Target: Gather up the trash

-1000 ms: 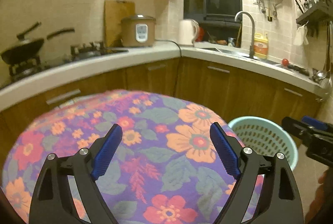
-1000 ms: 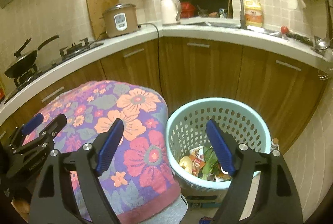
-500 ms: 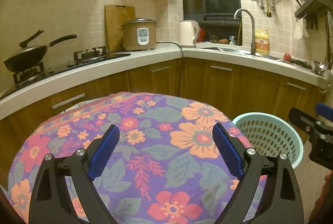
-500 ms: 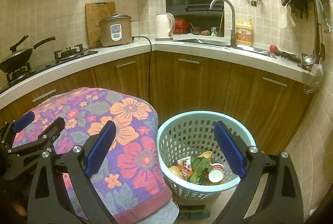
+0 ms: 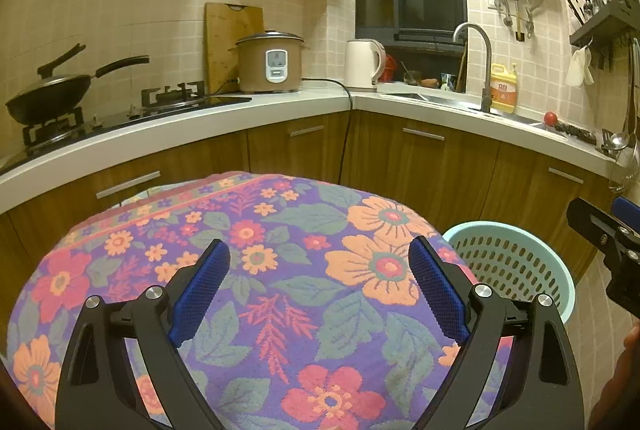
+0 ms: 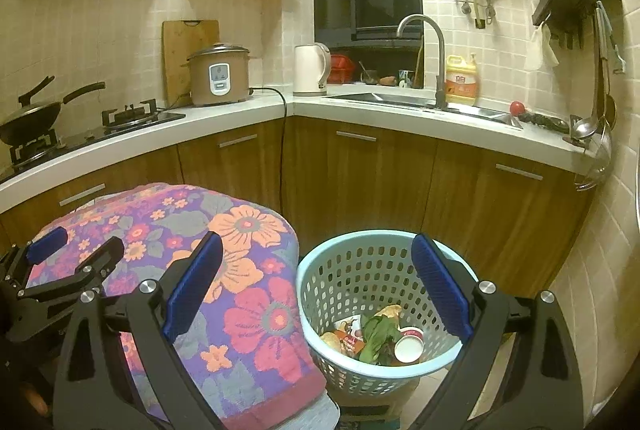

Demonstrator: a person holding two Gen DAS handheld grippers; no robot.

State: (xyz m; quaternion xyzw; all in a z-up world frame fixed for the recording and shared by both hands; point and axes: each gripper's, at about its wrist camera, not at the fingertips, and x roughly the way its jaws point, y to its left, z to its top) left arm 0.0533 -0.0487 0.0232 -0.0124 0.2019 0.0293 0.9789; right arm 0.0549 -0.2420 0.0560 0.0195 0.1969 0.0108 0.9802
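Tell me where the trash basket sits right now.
The light-blue trash basket stands on the floor right of the floral-cloth table, before the wooden cabinets; the left wrist view shows it at lower right.

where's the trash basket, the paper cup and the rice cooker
trash basket point(image 6: 384, 239): right wrist view, on the far rim of the light blue perforated basket
paper cup point(image 6: 409, 347): right wrist view, on the white inside of the cup lying in the basket
rice cooker point(image 6: 219, 78): right wrist view, on its front control panel
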